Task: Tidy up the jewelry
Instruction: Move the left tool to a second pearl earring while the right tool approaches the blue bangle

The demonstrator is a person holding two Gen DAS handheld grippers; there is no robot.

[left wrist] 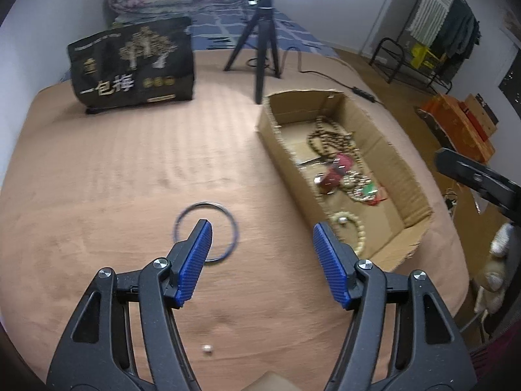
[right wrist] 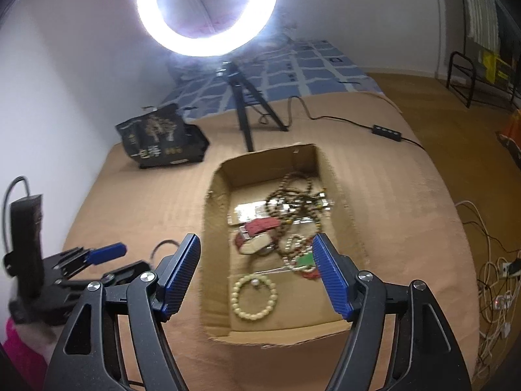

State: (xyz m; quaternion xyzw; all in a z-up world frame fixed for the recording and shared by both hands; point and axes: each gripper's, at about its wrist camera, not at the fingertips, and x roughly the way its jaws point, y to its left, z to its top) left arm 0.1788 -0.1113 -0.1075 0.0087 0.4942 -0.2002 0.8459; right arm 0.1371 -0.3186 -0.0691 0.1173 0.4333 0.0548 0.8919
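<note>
A thin dark bangle (left wrist: 228,215) lies on the tan cover, partly behind the left fingertip of my open, empty left gripper (left wrist: 260,233). A small pearl bead (left wrist: 206,348) lies near the front edge. An open cardboard box (left wrist: 390,159) to the right holds brown bead necklaces (left wrist: 329,137), a red item (left wrist: 335,176) and a cream bead bracelet (left wrist: 355,231). My right gripper (right wrist: 255,244) is open and empty, hovering above the box (right wrist: 215,202), over the cream bracelet (right wrist: 254,296). The left gripper (right wrist: 107,252) shows at the left of the right wrist view.
A black snack bag (left wrist: 133,62) stands at the back left. A ring light (right wrist: 206,9) on a black tripod (left wrist: 263,36) stands behind the box, with a cable and inline switch (right wrist: 386,130). Orange boxes (left wrist: 462,120) and cords (right wrist: 495,280) lie beyond the right edge.
</note>
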